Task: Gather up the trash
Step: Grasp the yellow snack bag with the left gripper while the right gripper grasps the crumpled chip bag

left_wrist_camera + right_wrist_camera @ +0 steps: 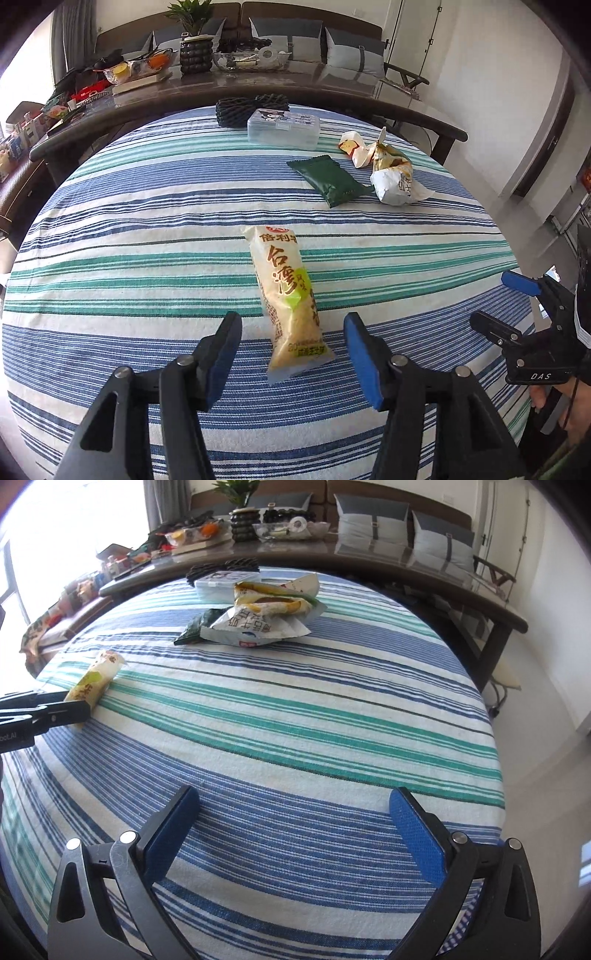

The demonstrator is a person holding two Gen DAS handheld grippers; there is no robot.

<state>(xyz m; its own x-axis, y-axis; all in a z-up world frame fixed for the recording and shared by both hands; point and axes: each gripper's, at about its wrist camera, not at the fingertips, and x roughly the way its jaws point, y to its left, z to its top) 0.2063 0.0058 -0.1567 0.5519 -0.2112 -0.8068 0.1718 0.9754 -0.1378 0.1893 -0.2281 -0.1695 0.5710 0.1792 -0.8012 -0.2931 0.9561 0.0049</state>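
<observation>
A yellow snack packet (288, 295) lies lengthwise on the striped tablecloth (147, 258). My left gripper (291, 321) is open, its blue pads on either side of the packet's near end with a gap on both sides. Farther back lie a dark green packet (328, 179), a crumpled silver-white wrapper (395, 181) and a small white and red wrapper (352, 146). My right gripper (293, 794) is open over bare cloth with nothing between its fingers. In the right wrist view the yellow packet (98, 677) sits at the far left, with the left gripper's finger (66, 710) beside it.
A clear plastic box (282, 127) and a black foam net (236, 110) sit at the table's far edge. Behind stands a dark table (258, 92) with glass bowls and a potted plant (195, 48). The cloth's right edge (495, 738) drops to the floor.
</observation>
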